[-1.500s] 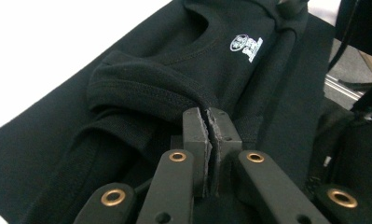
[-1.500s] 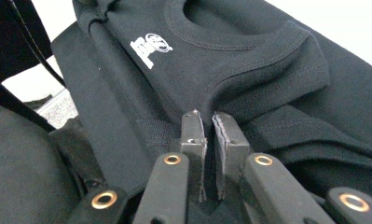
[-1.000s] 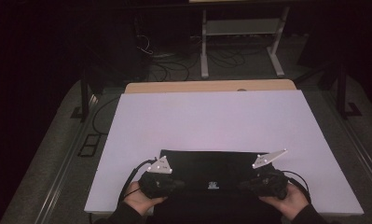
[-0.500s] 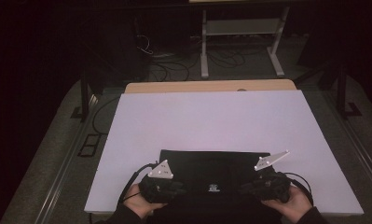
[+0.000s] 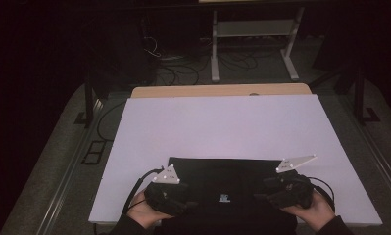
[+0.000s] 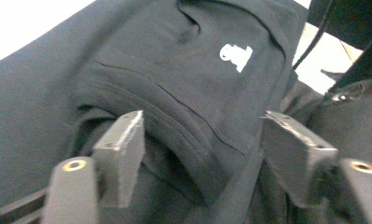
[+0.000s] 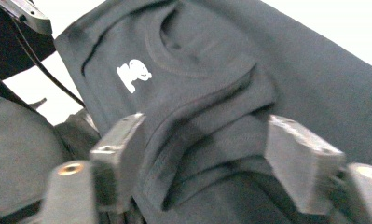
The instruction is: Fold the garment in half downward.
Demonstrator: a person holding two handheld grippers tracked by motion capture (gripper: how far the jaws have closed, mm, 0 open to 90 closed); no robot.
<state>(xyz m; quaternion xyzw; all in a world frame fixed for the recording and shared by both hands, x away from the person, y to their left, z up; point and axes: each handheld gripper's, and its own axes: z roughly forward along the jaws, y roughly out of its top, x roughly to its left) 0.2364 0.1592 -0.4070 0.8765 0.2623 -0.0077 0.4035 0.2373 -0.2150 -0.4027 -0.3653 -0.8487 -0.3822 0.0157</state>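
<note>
- High view, far left: grey carpeted floor (image 5: 51, 161) beside the table, with dark cables lying on it.
- White table top (image 5: 222, 127): a pale sheet covering most of the surface, with a strip of bare wood (image 5: 217, 91) along its far edge.
- Left hand (image 5: 143, 213): at the near edge of the table, holding the left gripper (image 5: 185, 203), which carries a grey three-cornered plate on top. Its tips point inward over the left near part of the garment.
- Left gripper, state: jaws have just been opening and stand apart. In the left gripper view a raised fold of cloth lies between them, and neither pad presses on it.
- Black T-shirt (image 5: 222, 181): spread flat on the near middle of the table top, reaching to the near edge, collar toward the person. A small white logo (image 5: 224, 198) sits just below the collar.
- Right gripper (image 5: 266, 196): held in the right hand (image 5: 314, 210), tips over the right near part of the T-shirt.
- Right gripper, state: jaws have just been opening and stand apart. In the right gripper view a curved fold of the collar area lies between them, unpinched.
</note>
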